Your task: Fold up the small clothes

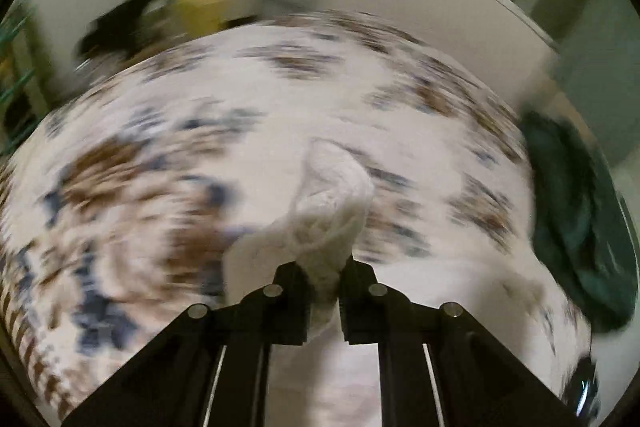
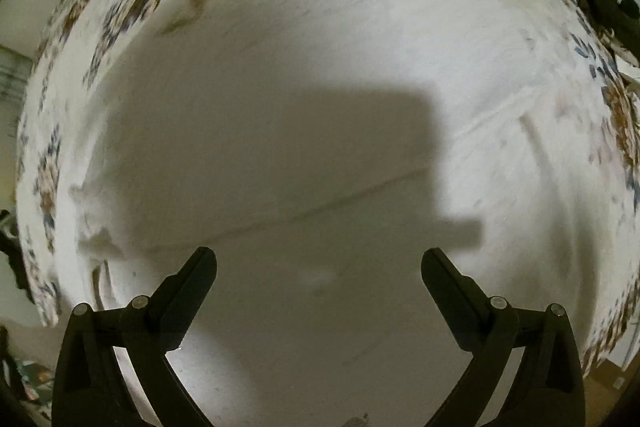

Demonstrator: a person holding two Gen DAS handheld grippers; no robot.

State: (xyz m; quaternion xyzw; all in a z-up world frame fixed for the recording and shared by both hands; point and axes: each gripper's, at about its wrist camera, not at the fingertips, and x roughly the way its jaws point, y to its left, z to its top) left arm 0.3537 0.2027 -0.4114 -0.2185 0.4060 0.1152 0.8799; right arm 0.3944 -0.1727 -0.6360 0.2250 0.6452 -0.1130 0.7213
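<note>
surface: floral bedsheet (image 1: 168, 163), pale walls | left tongs (image 1: 323, 277) pinching white cloth (image 1: 332, 203) | right tongs (image 2: 319, 259) spread wide, empty

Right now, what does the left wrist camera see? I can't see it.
The left hand-held gripper pinches a bunched piece of white cloth above a blurred bedsheet with brown and blue flowers. A dark green garment lies at the right.

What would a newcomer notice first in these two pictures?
In the left wrist view, the left gripper is shut on a bunched white cloth over the blurred flower-patterned bedsheet. In the right wrist view, the right gripper stands wide open and empty above white fabric crossed by a big dark shadow.
</note>
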